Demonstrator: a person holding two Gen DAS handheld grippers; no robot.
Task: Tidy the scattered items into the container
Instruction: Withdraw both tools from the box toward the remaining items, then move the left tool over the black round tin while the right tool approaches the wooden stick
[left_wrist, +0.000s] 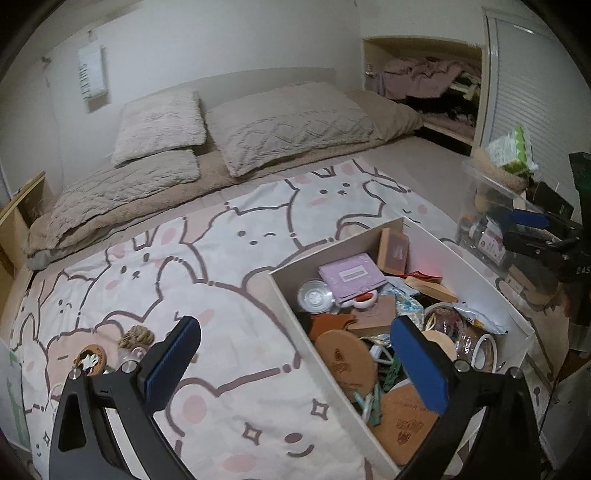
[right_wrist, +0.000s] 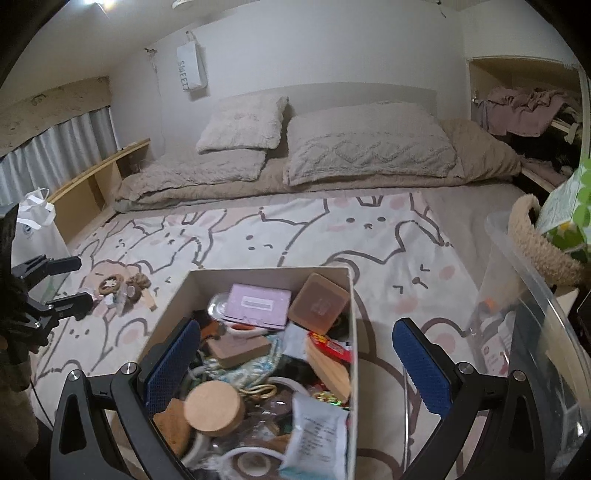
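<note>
A white open box (left_wrist: 284, 299) (right_wrist: 352, 295) stands on the bunny-print bedspread, filled with cork coasters, a lilac box, tape rolls and packets. A few loose items lie on the spread to its left: a round wooden coaster (left_wrist: 90, 356) (right_wrist: 109, 283) and a brown knotted piece (left_wrist: 136, 338) (right_wrist: 138, 282). My left gripper (left_wrist: 295, 354) is open and empty above the box's left wall, with the loose items beside its left finger. My right gripper (right_wrist: 295, 354) is open and empty over the box. The left gripper also shows at the left edge of the right wrist view (right_wrist: 70, 284).
Pillows (left_wrist: 284, 125) and a folded beige duvet (left_wrist: 110, 206) lie at the head of the bed. A clear plastic bin (right_wrist: 524, 295) with a woven basket (right_wrist: 539, 240) stands right of the box. A white bag (right_wrist: 37, 229) stands at the left bedside by a wooden shelf.
</note>
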